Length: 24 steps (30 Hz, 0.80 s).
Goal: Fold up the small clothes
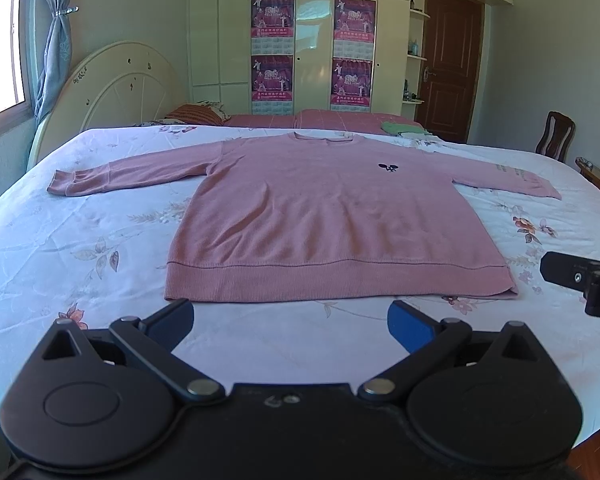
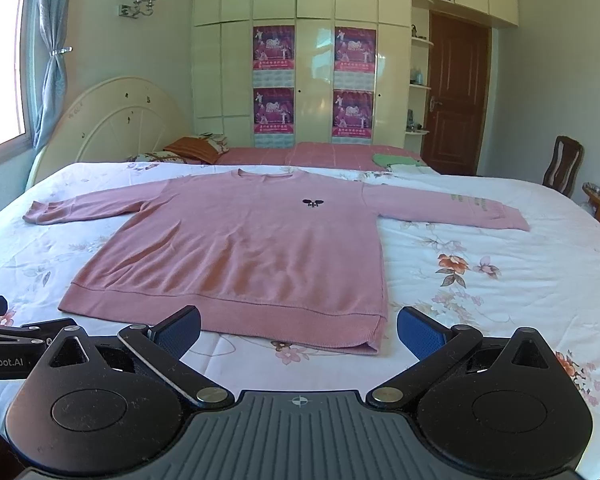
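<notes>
A pink long-sleeved sweater (image 1: 320, 208) lies flat, front up, on the floral bedsheet (image 1: 80, 240), both sleeves spread out sideways and its ribbed hem nearest me. It also shows in the right wrist view (image 2: 244, 252). My left gripper (image 1: 290, 322) is open and empty, just short of the hem's middle. My right gripper (image 2: 298, 332) is open and empty, just short of the hem's right corner. The right gripper's side shows at the right edge of the left wrist view (image 1: 580, 276).
A folded green cloth (image 1: 404, 128) lies on a pink blanket (image 1: 300, 120) at the bed's far side. Pillows (image 1: 196, 114) sit by the white headboard (image 1: 112, 88). A wardrobe (image 1: 312, 32), a brown door (image 1: 448, 64) and a wooden chair (image 1: 556, 136) stand beyond.
</notes>
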Available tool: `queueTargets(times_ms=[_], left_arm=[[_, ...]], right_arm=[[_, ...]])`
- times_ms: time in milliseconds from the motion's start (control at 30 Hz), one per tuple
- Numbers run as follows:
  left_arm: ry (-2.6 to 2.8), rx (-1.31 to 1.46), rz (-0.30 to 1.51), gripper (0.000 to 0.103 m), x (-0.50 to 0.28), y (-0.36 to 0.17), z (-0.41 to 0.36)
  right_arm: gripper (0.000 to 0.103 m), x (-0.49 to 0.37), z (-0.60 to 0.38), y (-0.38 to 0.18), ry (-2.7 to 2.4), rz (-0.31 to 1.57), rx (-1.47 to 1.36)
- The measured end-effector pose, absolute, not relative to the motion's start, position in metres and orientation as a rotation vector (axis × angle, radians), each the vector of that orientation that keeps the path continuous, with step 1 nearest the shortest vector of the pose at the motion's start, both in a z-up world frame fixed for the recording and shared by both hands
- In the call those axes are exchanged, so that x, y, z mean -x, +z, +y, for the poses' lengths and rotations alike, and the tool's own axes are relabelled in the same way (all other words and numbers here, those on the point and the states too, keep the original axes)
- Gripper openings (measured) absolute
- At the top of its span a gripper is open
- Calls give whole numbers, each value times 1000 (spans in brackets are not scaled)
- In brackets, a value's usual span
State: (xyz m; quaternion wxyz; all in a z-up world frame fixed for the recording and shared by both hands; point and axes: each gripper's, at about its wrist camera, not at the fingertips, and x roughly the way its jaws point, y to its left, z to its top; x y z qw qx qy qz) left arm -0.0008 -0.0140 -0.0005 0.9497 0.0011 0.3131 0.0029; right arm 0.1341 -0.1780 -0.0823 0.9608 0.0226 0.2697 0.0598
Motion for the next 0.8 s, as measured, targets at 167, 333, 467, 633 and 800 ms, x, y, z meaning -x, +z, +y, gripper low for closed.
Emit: queueTargets(times_ms=[167, 333, 467, 633, 800], left_arm=[[4, -2, 642, 103, 0, -1, -13], [-4, 1, 654, 103, -5, -4, -13], [-9, 14, 662, 103, -12, -6, -14], [-49, 74, 684, 103, -31, -10, -18], [-203, 106, 697, 103, -54, -13, -29]], right_arm=[[103, -134, -178, -84, 118, 550, -48], [103, -135, -179, -86, 112, 555, -47], [103, -136, -184, -88, 92, 562, -48], [103, -142, -198, -92, 49, 576, -53], [103, -156, -222, -91, -15, 572, -63]])
